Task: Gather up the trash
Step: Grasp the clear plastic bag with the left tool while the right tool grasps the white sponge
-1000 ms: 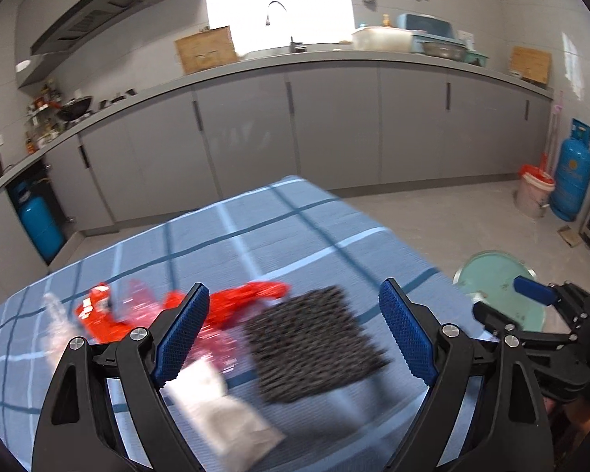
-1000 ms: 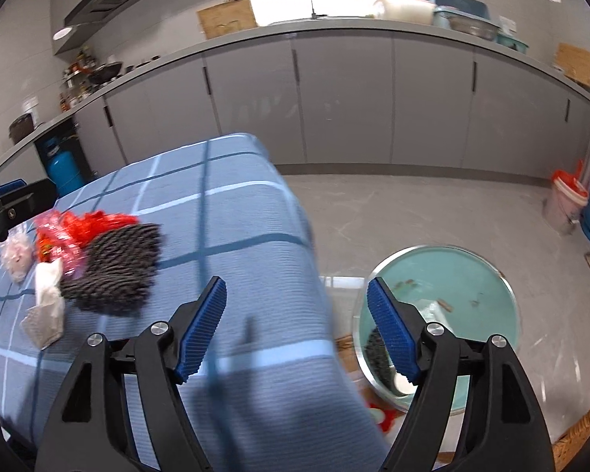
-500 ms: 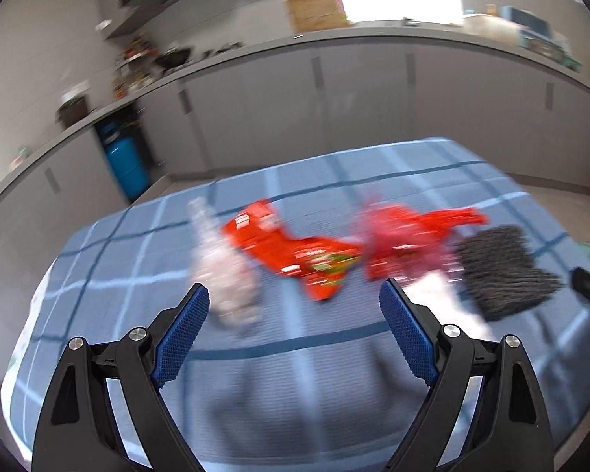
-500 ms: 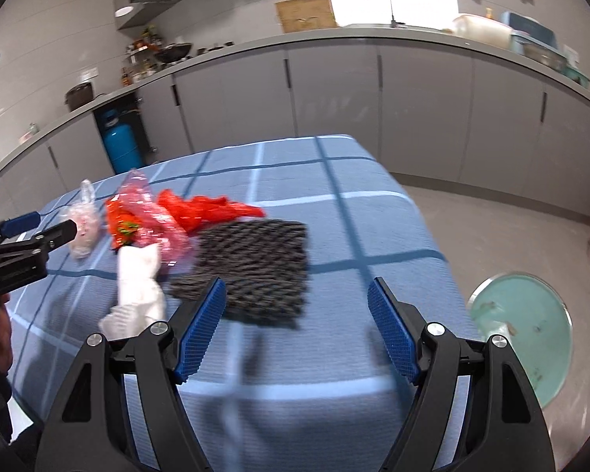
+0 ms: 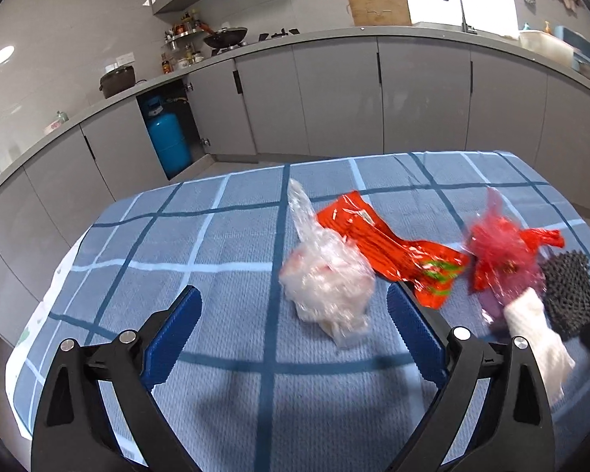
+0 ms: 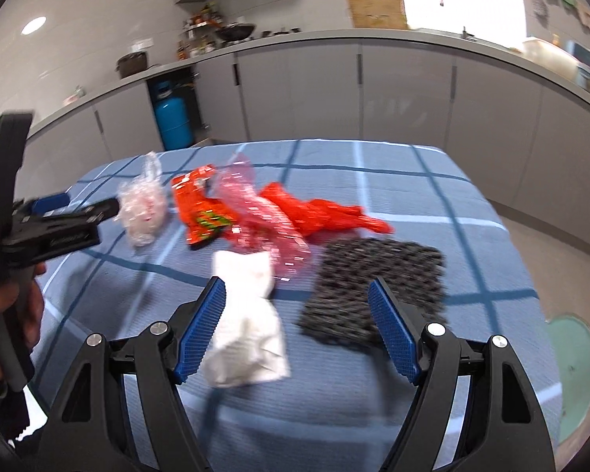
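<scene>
Trash lies in a row on the blue checked tablecloth (image 5: 176,255). My left gripper (image 5: 293,291) hovers just short of a crumpled clear plastic bag (image 5: 326,283); its jaws are opening and press on nothing. Right of the bag lie a red snack wrapper (image 5: 393,247), pink cellophane (image 5: 503,251), a white tissue (image 5: 539,334) and black foam mesh (image 5: 570,295). My right gripper (image 6: 296,283) stands open above the cloth, with the white tissue (image 6: 247,334) by its left finger and the black mesh (image 6: 385,271) by its right. The left gripper (image 6: 86,204) shows at that view's left edge.
A round bin with a green liner (image 6: 574,354) stands on the floor past the table's right edge. A person's hand (image 6: 3,314) holds the left gripper's handle. Grey cabinets and a blue gas cylinder (image 5: 169,137) line the far wall.
Both grippers have swung left over the table. The left one went from the mesh to the clear bag and its jaws widened a little. The right one came from above the bin.
</scene>
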